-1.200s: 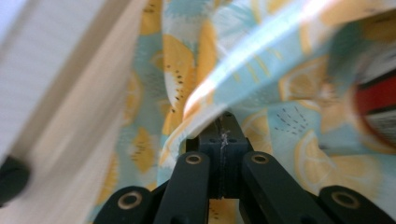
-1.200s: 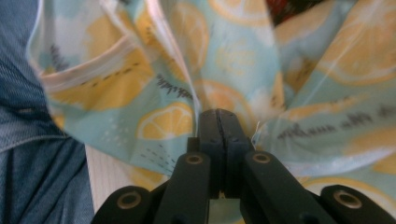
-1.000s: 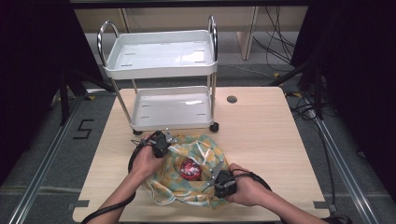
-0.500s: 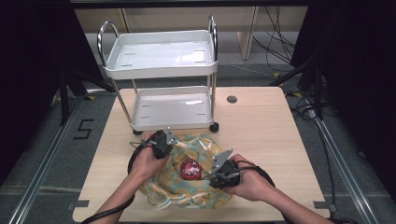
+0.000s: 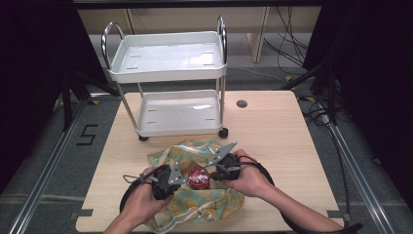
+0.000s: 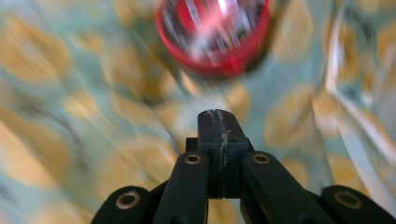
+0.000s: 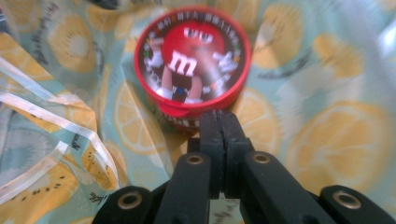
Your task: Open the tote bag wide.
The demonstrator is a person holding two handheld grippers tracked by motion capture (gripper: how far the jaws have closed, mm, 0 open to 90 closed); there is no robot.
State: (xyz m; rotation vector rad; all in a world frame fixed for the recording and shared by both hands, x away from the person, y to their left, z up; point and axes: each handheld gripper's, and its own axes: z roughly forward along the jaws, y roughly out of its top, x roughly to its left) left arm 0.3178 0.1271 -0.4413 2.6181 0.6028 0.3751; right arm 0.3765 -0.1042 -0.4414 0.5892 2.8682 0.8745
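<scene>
Two grippers, left (image 5: 181, 178) and right (image 5: 213, 174), jaws pressed shut on nothing, flanking red M&M's tin (image 5: 198, 176) on lemon-print cloth (image 5: 204, 204).

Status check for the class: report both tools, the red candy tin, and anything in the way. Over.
Left tool shut, holding nothing. Right tool shut, holding nothing. Red candy tin upright on the fruit-print cloth, between the tools. Nothing in the way.
</scene>
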